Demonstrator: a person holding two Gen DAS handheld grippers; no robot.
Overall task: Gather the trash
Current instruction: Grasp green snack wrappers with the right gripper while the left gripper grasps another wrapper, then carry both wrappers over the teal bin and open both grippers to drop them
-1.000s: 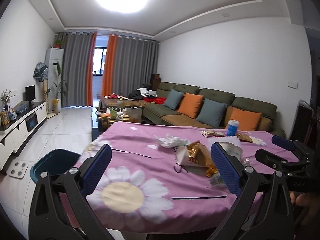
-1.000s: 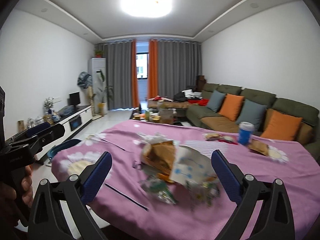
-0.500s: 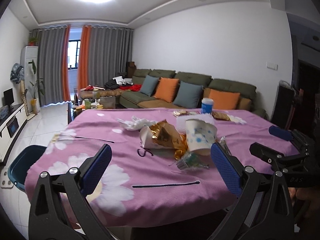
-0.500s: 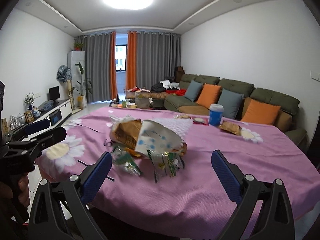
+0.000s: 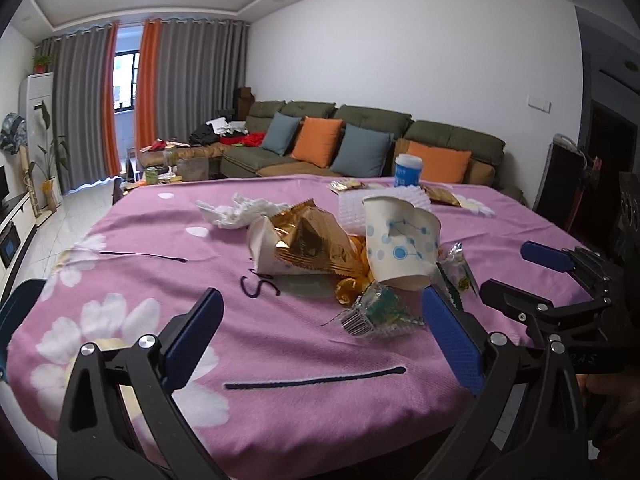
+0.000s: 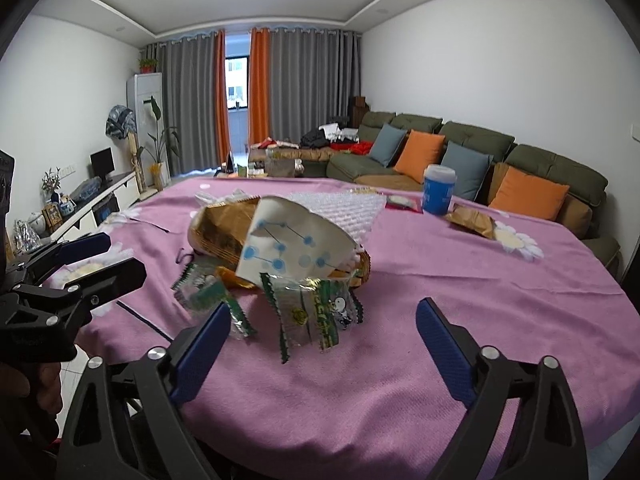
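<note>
A heap of trash lies mid-table on the pink flowered cloth [image 5: 280, 344]: a crushed white paper cup with blue dots [image 5: 400, 240] [image 6: 296, 244], a gold foil wrapper [image 5: 316, 240] [image 6: 228, 228], clear green-printed wrappers [image 5: 376, 312] [image 6: 316, 312], a white tissue [image 5: 240, 210]. My left gripper [image 5: 320, 328] is open and empty, just short of the heap. My right gripper [image 6: 324, 340] is open and empty, its fingers either side of the green wrappers' near edge. The right gripper also shows in the left wrist view [image 5: 532, 276].
A blue cup [image 5: 408, 170] [image 6: 438, 192], snack packets [image 6: 472, 220] and a clear bubbled sheet [image 6: 340, 208] lie further back on the table. A dark blue bin [image 5: 18, 308] stands on the floor at the left. A green sofa [image 5: 360, 144] lies beyond.
Both grippers have swung toward the trash heap and come closer to it; the heap now fills the middle of both views. Both stay open and empty.
</note>
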